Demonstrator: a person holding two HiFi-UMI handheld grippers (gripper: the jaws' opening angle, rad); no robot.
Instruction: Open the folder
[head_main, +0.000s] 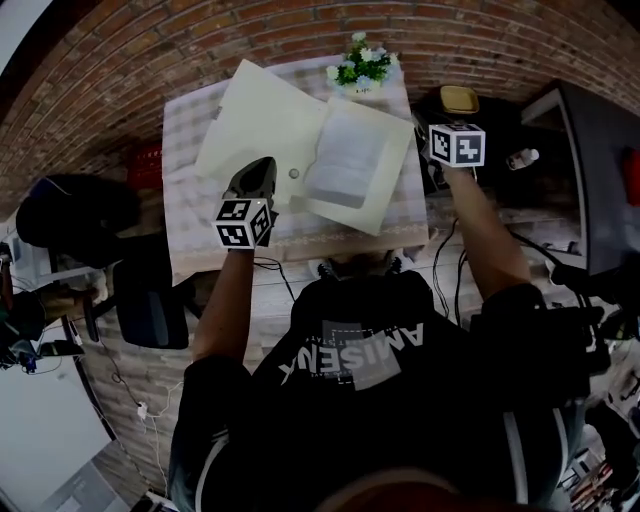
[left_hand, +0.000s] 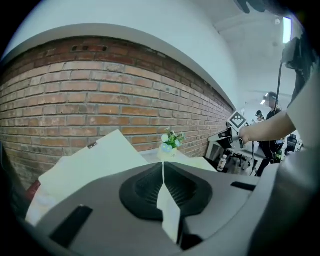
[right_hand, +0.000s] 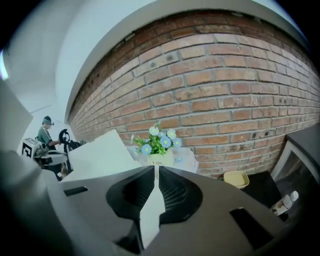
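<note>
We judge the task as good as done: the folder (head_main: 262, 125) lies open on the table (head_main: 190, 235), straight ahead of us at 12 o'clock. Its cover is swung out toward 10 o'clock and its inner panel is bared at 2 o'clock. From the gripper views the cover seems to lean up rather than lie flat, though we cannot tell for sure. Neither gripper touches it. The left gripper (head_main: 262, 170) hangs over the folder's 7 o'clock corner with its jaws pressed together and nothing between them. The right gripper (right_hand: 156, 170) is off the table at the folder's 3 o'clock, and its jaws are likewise together and empty. As we read it, what is left is at most letting the cover settle and drawing both hands back. Nothing more needs to be gripped. Counting, we see one folder with one pale sheet (head_main: 345, 165) resting on its inner panel. We also see one round snap (head_main: 293, 173) near the fold. One flower pot (head_main: 360, 68) stands at the table's 12 o'clock edge, just beyond the folder. There is one table under a checked cloth, and there are two grippers, each with its marker cube. Off the table at 2 o'clock we count one yellow tub (head_main: 459, 98), and farther toward 3 o'clock one small bottle (head_main: 522, 157).
</note>
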